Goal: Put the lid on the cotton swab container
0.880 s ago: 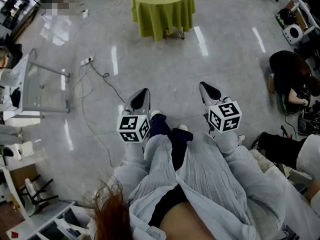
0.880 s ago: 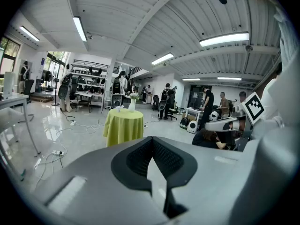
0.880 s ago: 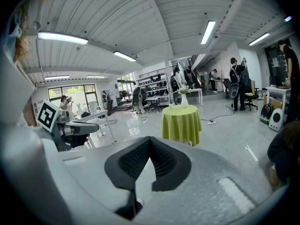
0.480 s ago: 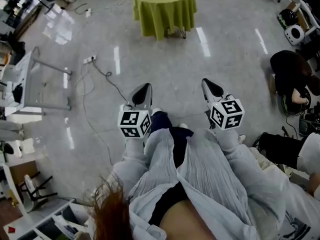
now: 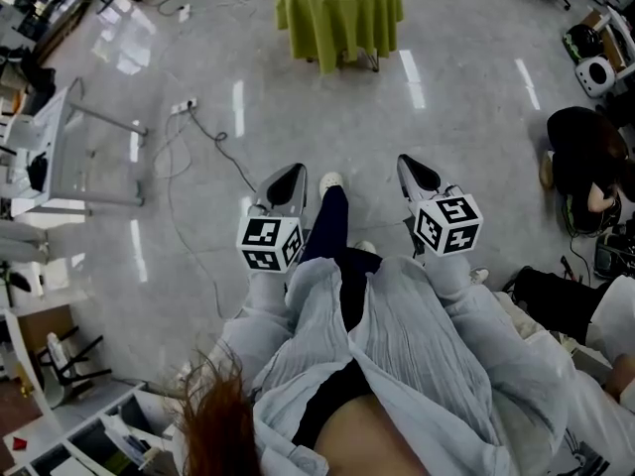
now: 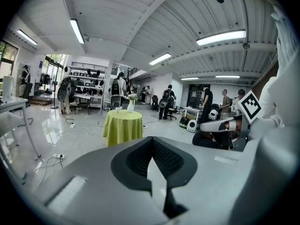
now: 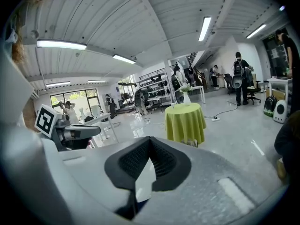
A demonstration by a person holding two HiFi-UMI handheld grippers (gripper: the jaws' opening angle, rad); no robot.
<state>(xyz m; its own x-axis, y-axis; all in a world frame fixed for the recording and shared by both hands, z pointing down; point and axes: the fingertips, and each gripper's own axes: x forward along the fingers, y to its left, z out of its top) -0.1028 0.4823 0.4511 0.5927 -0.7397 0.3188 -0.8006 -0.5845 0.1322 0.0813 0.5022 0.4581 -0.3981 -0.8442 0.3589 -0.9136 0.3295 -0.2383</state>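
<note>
No cotton swab container or lid can be made out in any view. A round table with a yellow-green cloth (image 5: 339,13) stands far ahead across the floor; the same table (image 6: 123,127) (image 7: 185,122) carries a white vase (image 6: 130,106). My left gripper (image 5: 288,174) and right gripper (image 5: 409,163) are held side by side over the floor, pointing toward the table. Both sets of jaws are closed tip to tip with nothing between them, as seen on the left gripper (image 6: 150,138) and right gripper (image 7: 149,138).
A cable with a power strip (image 5: 184,107) snakes across the grey floor at left, beside a white frame table (image 5: 60,157). A person in black (image 5: 585,162) crouches at right near a white device (image 5: 598,72). My leg with a white shoe (image 5: 330,180) steps forward.
The view has advanced toward the green table, which shifted slightly right. One leg with a white shoe has swung forward between the grippers. Both grippers stay shut and level.
</note>
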